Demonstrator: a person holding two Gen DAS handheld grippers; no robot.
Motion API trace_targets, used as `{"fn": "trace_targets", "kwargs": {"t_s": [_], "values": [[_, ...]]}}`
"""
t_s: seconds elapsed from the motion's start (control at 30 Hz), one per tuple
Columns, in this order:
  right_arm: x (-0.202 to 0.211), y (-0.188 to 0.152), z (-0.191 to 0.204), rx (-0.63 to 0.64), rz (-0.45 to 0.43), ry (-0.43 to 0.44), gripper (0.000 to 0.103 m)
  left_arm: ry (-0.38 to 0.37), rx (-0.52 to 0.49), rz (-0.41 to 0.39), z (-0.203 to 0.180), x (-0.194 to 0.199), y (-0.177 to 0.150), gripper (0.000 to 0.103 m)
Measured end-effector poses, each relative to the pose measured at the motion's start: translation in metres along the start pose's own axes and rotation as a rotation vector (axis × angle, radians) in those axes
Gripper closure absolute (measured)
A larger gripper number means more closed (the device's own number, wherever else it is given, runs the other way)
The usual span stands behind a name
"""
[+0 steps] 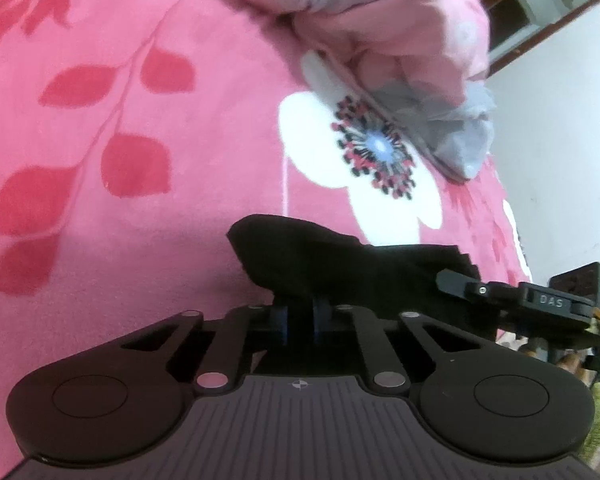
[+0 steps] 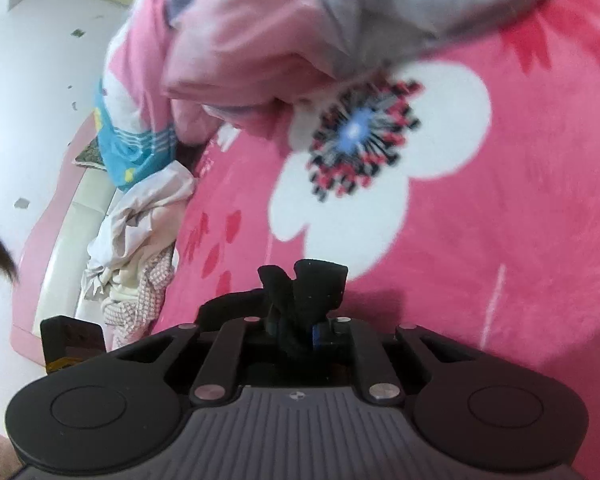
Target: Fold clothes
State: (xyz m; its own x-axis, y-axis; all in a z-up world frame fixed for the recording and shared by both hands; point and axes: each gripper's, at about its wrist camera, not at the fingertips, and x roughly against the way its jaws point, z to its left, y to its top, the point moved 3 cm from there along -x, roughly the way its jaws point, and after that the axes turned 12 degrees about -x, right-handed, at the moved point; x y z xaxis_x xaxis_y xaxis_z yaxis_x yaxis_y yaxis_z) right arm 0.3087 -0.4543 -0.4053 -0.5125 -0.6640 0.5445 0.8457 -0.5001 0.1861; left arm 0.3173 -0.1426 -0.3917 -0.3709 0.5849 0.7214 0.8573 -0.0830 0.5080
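- My left gripper has its jaws pinched nearly together on a small black knitted garment, which bunches up just ahead of my blue finger pads and hangs over the pink fleece blanket with red leaf prints.
- My right gripper is likewise closed tight on the same black cloth; from its own camera only a twisted, upright tuft shows between the jaws.
- Only the left wrist view shows the garment spanning both tools: it runs rightward to my other gripper's black finger, which enters at the right edge.
- Only the right wrist view shows the blanket's left edge, where a heap of pale crumpled laundry and a blue and white printed cloth lie, with white floor beyond.
- Only the left wrist view shows a dark brown wooden frame in the top right corner.
- Both views share one large white flower print with a blue centre on the blanket and one bulky pink and grey padded quilt heaped above it, overlapping the flower's upper petals.
- Count: two grippers, one black garment, one white flower fully seen, one quilt.
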Motion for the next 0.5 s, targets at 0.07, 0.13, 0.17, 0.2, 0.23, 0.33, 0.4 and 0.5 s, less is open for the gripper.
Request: {"fn": "trace_targets", "kwargs": {"t_s": [0.07, 0.13, 0.17, 0.2, 0.23, 0.33, 0.4, 0.5], "values": [[0.013, -0.007, 0.013, 0.019, -0.034, -0.001, 0.091, -0.003, -0.015, -0.023, -0.007, 0.011, 0.0, 0.097], [0.026, -0.014, 0.026, 0.038, -0.068, -0.002, 0.091, -0.009, -0.026, -0.049, -0.015, 0.025, 0.001, 0.097], [0.032, -0.018, 0.033, 0.047, -0.085, -0.003, 0.091, -0.015, -0.033, -0.065, -0.019, 0.033, 0.001, 0.097], [0.04, -0.022, 0.039, 0.05, -0.104, 0.001, 0.091, -0.026, -0.041, -0.079, -0.024, 0.041, 0.001, 0.097], [0.049, -0.027, 0.045, 0.051, -0.123, 0.006, 0.091, -0.036, -0.049, -0.092, -0.03, 0.05, 0.001, 0.098], [0.078, -0.048, 0.067, 0.056, -0.187, 0.01, 0.092, -0.071, -0.076, -0.121, -0.049, 0.078, 0.0, 0.098], [0.1, -0.065, 0.08, 0.055, -0.228, 0.013, 0.092, -0.103, -0.108, -0.137, -0.069, 0.099, -0.003, 0.098], [0.138, -0.096, 0.102, 0.042, -0.301, 0.004, 0.092, -0.162, -0.151, -0.146, -0.097, 0.128, -0.009, 0.098]]}}
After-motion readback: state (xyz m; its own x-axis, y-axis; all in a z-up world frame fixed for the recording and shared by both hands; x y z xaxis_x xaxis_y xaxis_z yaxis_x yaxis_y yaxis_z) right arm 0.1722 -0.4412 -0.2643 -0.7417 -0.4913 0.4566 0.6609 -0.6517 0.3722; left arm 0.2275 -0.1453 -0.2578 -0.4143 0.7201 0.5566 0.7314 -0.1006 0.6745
